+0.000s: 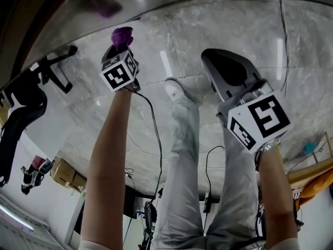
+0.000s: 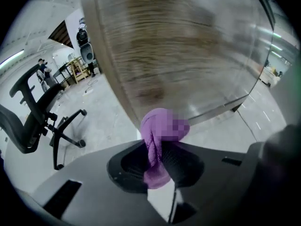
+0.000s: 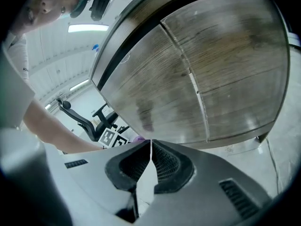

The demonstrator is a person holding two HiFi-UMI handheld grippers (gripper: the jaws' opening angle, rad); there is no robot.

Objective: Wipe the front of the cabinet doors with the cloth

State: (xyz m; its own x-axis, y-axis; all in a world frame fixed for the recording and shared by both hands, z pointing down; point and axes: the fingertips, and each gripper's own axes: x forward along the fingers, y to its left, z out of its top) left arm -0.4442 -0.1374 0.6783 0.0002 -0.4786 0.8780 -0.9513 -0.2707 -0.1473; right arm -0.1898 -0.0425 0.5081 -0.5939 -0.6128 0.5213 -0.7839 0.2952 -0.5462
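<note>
Before blurred cabinet doors [image 2: 188, 46], cloth [image 2: 153, 132] pinched in left tongs [image 2: 159, 149], right tongs [image 3: 151, 143] closed

A black office chair [image 1: 23, 105] stood on the pale grey floor [image 1: 250, 40], its wheeled base [image 2: 60, 127] splayed beneath it. Near the chair sat stacked cardboard boxes [image 1: 67, 175].

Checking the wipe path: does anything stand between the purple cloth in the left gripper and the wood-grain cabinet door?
Nothing visible does. The bunched purple cloth, clamped in the left gripper, faces the wood-grain cabinet door with no object between.
</note>
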